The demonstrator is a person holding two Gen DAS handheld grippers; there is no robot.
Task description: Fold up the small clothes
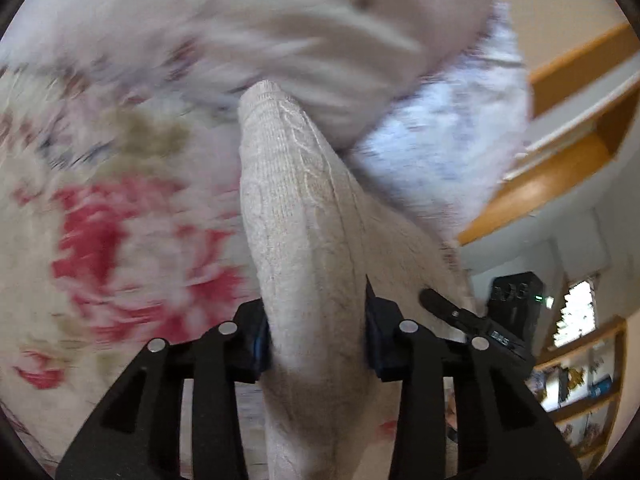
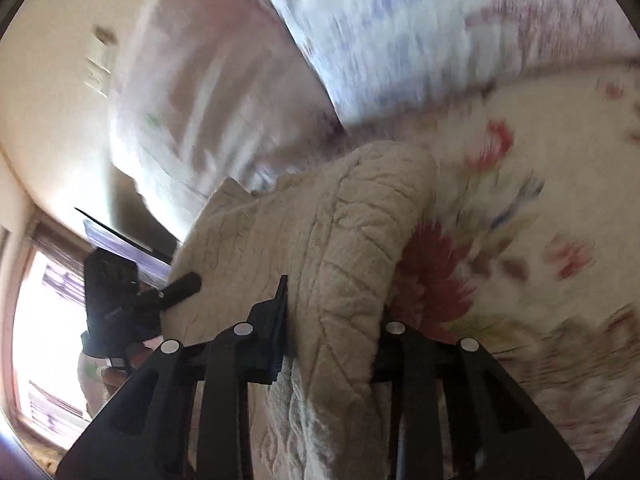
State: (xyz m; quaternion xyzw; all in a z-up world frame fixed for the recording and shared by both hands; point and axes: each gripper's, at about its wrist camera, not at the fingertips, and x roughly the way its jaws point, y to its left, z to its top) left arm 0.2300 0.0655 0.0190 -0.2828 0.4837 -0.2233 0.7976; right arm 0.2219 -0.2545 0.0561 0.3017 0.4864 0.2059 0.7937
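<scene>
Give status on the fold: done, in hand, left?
Done: no finished fold visible. In hand: the left gripper and right gripper are each shut on the cream knit garment, lifted over the floral bedspread. Left: fold it and lay it down; blur hides other clothes.

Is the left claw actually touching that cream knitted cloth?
Touching. The left wrist view shows the left gripper shut on the cream knitted cloth, fabric squeezed between both fingers.
</scene>
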